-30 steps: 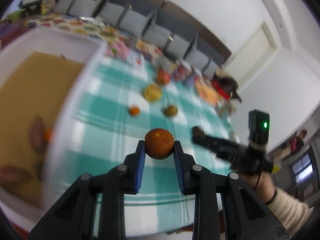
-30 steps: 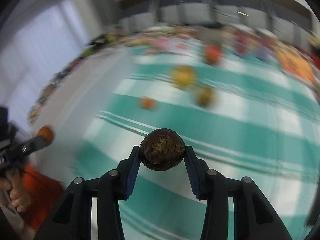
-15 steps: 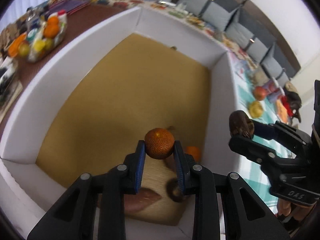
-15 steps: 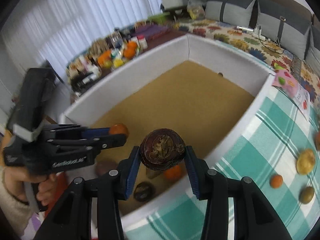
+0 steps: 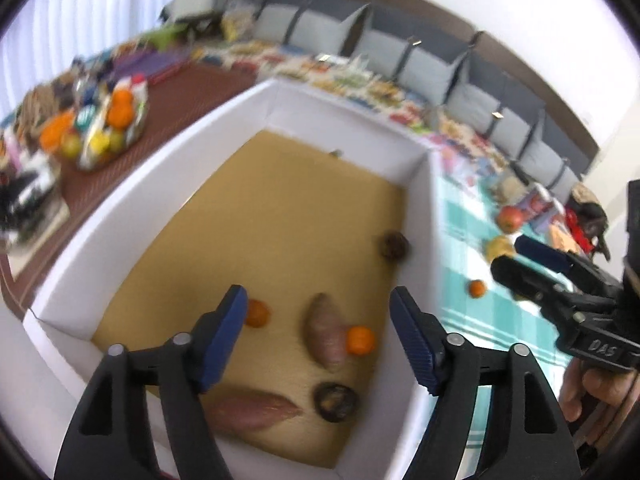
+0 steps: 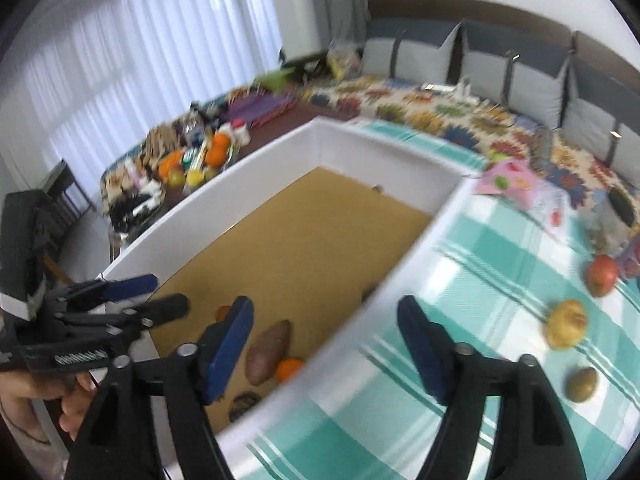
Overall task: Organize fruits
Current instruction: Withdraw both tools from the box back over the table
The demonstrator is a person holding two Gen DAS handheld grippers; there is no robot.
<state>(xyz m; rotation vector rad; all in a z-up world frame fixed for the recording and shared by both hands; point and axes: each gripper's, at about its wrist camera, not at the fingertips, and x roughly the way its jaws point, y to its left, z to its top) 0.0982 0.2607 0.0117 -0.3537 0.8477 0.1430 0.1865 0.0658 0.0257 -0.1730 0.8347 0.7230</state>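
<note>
A white box (image 5: pixel 276 104) with a tan floor holds two small oranges (image 5: pixel 256 313) (image 5: pixel 360 340), two brown sweet potatoes (image 5: pixel 325 334) (image 5: pixel 256 407) and two dark round fruits (image 5: pixel 394 245) (image 5: pixel 335 402). My left gripper (image 5: pixel 316 336) is open and empty above the box. My right gripper (image 6: pixel 324 344) is open and empty over the box's right wall (image 6: pixel 400 276); it also shows in the left wrist view (image 5: pixel 532 264). On the checked cloth (image 6: pixel 460 280) lie a red apple (image 6: pixel 602 274), a yellow fruit (image 6: pixel 568 324), a green-brown fruit (image 6: pixel 582 384) and a small orange (image 5: pixel 477 289).
A brown side table (image 5: pixel 192 80) left of the box carries a bowl of fruit and bottles (image 5: pixel 104 128). A sofa with grey cushions (image 6: pixel 520 72) and a floral cover runs behind. Papers and small items lie at the cloth's far edge (image 6: pixel 516 180).
Both grippers have opened. The orange left my left gripper and the dark fruit left my right one; both now lie in the box. The right gripper has shifted towards the cloth.
</note>
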